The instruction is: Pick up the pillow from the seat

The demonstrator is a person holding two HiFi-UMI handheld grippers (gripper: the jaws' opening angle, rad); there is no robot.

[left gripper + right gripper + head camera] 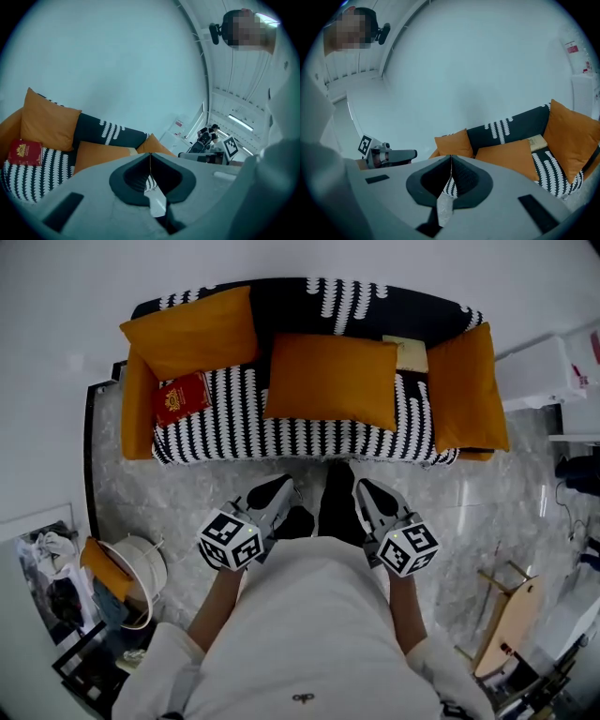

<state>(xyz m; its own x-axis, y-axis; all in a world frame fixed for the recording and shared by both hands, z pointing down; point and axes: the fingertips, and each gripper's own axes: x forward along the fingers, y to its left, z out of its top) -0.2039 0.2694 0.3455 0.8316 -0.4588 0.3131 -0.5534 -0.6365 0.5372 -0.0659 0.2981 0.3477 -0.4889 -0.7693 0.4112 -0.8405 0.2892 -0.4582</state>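
An orange pillow [330, 379] lies flat on the middle of the black-and-white sofa seat [234, 427]; it also shows in the left gripper view as the pillow [101, 153] and in the right gripper view as the pillow [508, 157]. A second orange pillow [192, 331] leans at the back left, and a third [466, 388] stands at the right end. My left gripper [281, 487] and right gripper [362, 487] hang side by side over the floor in front of the sofa, well short of the seat. Both are shut with nothing between their jaws, as the left gripper [150, 158] and right gripper [451, 160] show.
A red book [181, 397] lies on the seat's left part and a tan book [405, 352] behind the middle pillow. A white bucket [139, 570] stands on the marble floor at lower left. A white cabinet [544, 371] and a wooden frame [506, 615] stand at the right.
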